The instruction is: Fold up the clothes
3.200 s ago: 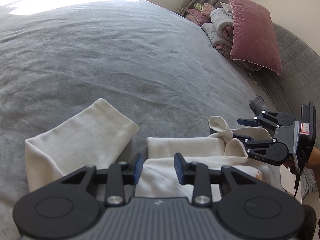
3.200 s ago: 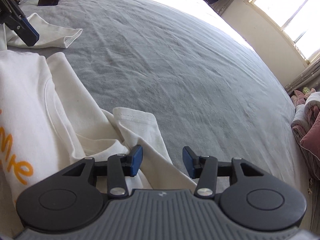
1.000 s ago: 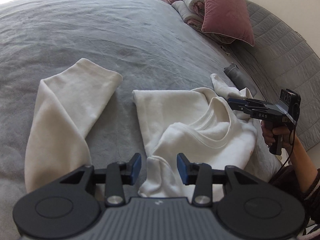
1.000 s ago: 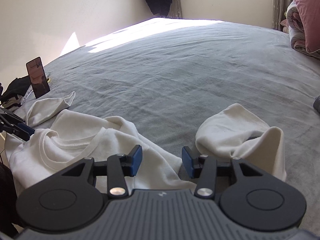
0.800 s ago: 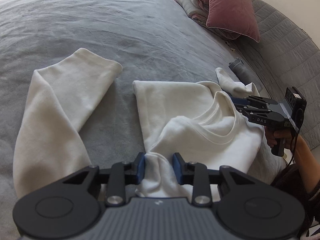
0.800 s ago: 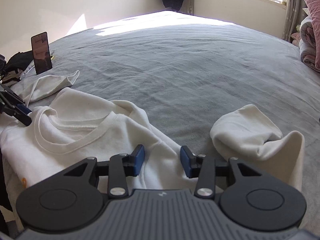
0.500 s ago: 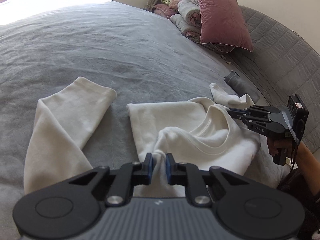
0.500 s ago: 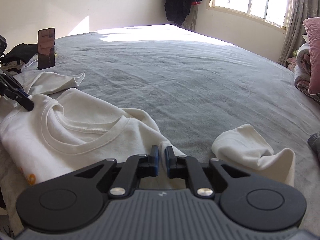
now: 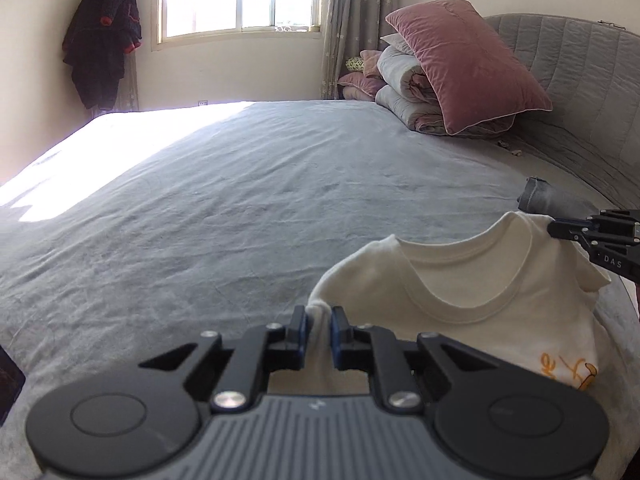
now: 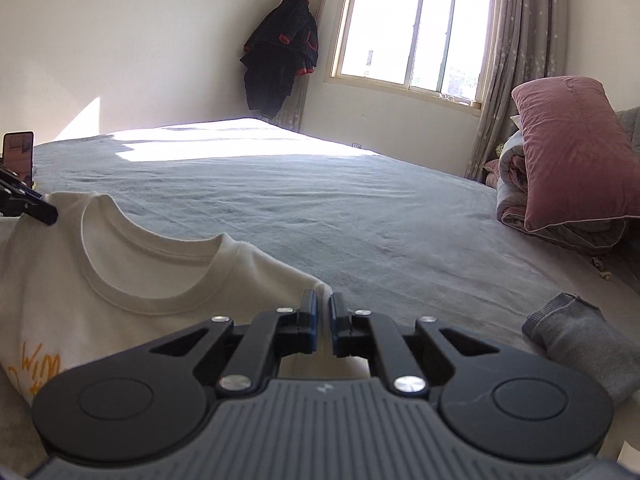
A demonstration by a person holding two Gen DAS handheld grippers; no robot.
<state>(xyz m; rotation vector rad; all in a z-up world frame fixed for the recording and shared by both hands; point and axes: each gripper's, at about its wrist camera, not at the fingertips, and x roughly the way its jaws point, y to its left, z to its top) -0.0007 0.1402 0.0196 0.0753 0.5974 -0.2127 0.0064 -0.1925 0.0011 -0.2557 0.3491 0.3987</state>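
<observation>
The shirt's (image 9: 500,312) orange print (image 9: 568,368) is cut off by the left hand-held gripper's body, unreadable.

Legible marking: the letters "DAS" in white on the black body of the right tool (image 9: 554,229), seen from the left wrist view at far right, beyond the left tool (image 9: 319,326).

Orange handwritten-style lettering is printed on the chest of the cream T-shirt (image 10: 132,280). In the right wrist view, lower left of the right tool (image 10: 323,312), it appears to read "Wim", cut off below. In the left wrist view the orange strokes cannot be read.
</observation>
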